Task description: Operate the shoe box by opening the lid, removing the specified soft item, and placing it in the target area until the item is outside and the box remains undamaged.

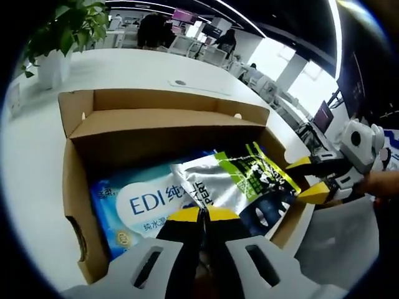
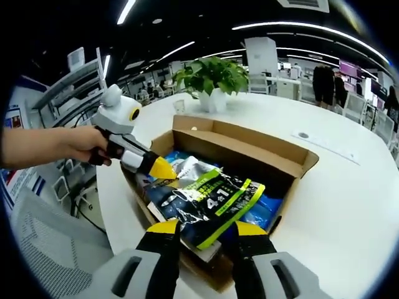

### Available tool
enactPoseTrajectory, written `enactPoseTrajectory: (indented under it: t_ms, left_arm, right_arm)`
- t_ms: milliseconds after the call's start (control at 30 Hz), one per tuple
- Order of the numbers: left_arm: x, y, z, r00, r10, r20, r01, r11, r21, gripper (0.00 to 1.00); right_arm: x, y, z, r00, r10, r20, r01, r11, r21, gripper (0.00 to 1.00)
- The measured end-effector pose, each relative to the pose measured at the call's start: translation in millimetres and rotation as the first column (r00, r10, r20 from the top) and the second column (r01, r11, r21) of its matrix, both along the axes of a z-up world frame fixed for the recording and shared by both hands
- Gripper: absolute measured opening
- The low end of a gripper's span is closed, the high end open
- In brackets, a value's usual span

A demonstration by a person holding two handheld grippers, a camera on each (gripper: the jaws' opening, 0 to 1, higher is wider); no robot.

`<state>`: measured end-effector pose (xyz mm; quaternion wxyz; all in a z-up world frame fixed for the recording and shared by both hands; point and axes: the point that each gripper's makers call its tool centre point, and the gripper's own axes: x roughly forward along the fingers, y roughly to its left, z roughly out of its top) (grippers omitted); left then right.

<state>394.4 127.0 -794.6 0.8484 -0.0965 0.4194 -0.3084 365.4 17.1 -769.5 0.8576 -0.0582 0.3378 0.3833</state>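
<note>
Yellow-tipped jaws of the left gripper [image 1: 201, 215] are seen at 6 o'clock in the left gripper view, pressed together on the near edge of the silver pouch [image 1: 240, 180]. This pouch is tilted up out of the open box [image 1: 78, 180], whose lid is folded back toward 12 o'clock. A blue wipes pack [image 1: 140, 202] is lain flat beneath it, toward 9 o'clock. At 3 o'clock the right gripper [image 1: 315, 177] is seen, jaws spread, one either side of the pouch's far corner. In the right gripper view, the right gripper [image 2: 206, 227] is held parted at 6 o'clock, the pouch [image 2: 209, 202] lying between its tips. The left gripper [image 2: 165, 168], held by a hand [image 2: 81, 144] at 9 o'clock, is clamped on the pouch's far edge. A plant [image 2: 212, 78] is stood on the table [image 2: 349, 205] at 12 o'clock.
</note>
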Motion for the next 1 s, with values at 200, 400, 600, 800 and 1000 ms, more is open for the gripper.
enactPoseTrajectory:
  t_ms: [200, 400, 600, 800, 1000]
  left_arm:
    - [-0.9, 4.7, 1.1, 1.000, 0.006, 0.000, -0.006, 1.000, -0.007, 0.00]
    - [-1.2, 4.6, 1.2, 1.000, 0.007, -0.001, -0.007, 1.000, -0.006, 0.00]
    - [-1.1, 3.0, 1.5, 1.000, 0.011, 0.001, -0.011, 1.000, -0.008, 0.00]
    - [-2.7, 2.7, 4.6, 1.000, 0.005, 0.011, -0.005, 1.000, 0.001, 0.00]
    - [-1.8, 5.9, 14.5, 0.999, 0.030, 0.022, -0.029, 0.999, -0.016, 0.00]
  right_arm:
    - [0.6, 3.6, -5.7, 1.000, 0.001, -0.024, -0.001, 1.000, -0.014, 0.29]
    - [2.4, 5.9, -8.9, 0.999, -0.010, -0.048, 0.009, 1.000, -0.005, 0.28]
    - [1.6, 6.8, -8.6, 0.999, -0.017, -0.048, 0.017, 1.000, -0.002, 0.16]
    - [3.2, 3.6, -4.8, 0.999, -0.028, -0.021, 0.028, 1.000, -0.005, 0.09]
    - [5.4, 1.1, 2.4, 0.999, -0.045, -0.016, 0.045, 0.999, 0.021, 0.03]
